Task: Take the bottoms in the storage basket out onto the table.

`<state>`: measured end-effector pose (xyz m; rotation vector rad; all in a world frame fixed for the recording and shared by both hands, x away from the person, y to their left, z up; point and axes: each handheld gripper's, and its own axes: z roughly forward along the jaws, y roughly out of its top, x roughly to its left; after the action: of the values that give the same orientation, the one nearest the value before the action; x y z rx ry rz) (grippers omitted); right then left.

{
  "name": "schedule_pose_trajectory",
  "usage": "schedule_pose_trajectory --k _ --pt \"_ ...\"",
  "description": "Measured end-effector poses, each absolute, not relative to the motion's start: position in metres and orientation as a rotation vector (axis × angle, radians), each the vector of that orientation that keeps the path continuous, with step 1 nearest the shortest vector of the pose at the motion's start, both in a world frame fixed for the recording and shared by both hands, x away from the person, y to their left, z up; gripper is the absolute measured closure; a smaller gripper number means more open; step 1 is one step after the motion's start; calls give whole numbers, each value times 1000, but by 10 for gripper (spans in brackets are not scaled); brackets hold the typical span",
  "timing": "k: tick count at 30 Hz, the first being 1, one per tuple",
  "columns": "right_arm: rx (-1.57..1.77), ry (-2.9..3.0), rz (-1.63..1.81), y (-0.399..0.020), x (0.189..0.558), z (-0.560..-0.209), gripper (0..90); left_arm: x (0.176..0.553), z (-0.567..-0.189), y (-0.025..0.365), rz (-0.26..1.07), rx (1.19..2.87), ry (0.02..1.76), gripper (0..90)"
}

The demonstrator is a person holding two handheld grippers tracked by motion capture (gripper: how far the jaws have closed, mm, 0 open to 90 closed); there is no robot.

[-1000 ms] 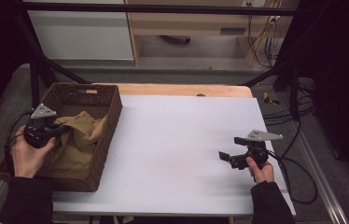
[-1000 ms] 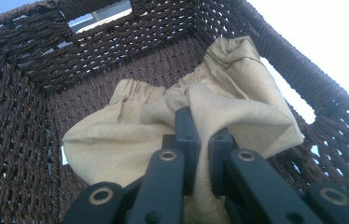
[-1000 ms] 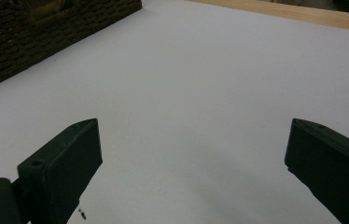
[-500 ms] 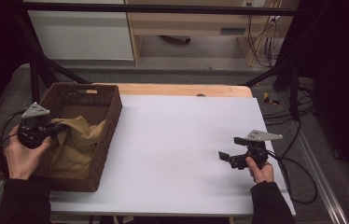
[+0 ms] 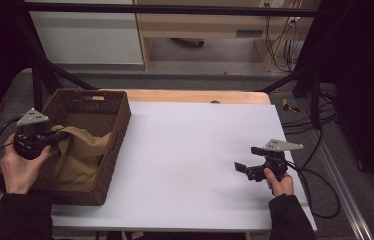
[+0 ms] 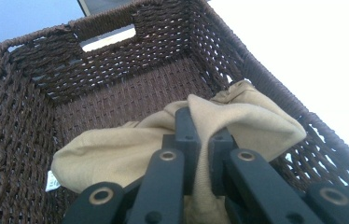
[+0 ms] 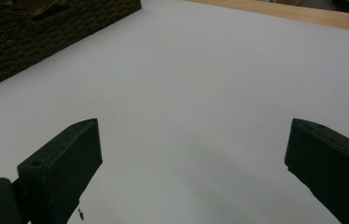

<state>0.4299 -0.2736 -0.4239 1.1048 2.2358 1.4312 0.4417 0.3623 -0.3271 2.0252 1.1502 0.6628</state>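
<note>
Dim room in the high view, black at both side edges, brightest on the white table top (image 5: 200, 150) from light overhead. Soft, grainy, low in detail; faint shadow under the right gripper (image 5: 247, 169). Left gripper view sharp on the wicker basket (image 6: 116, 79) weave, jaws blurred close to the lens, table beyond blown out to plain white at upper right, tan cloth (image 6: 130, 144) evenly lit. Right gripper view flat and grey-lilac, jaws dark and slightly soft, weak shadow between them, straight lines bowed near the edges.
</note>
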Motion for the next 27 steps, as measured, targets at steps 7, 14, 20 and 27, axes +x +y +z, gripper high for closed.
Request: schedule_pose_trajectory --k 7,14,20,27 --pt "1106 2239 1430 -273 430 -424 46 438 -323 365 649 2016 1147 867" --pt "1109 2236 1430 -275 429 -423 46 438 -318 370 629 1999 1149 867" --pt "1107 2237 1430 -274 430 -424 46 439 -312 373 609 2008 1141 867" --pt "1109 2242 1428 -273 430 -424 45 441 -311 375 589 2018 1130 867"
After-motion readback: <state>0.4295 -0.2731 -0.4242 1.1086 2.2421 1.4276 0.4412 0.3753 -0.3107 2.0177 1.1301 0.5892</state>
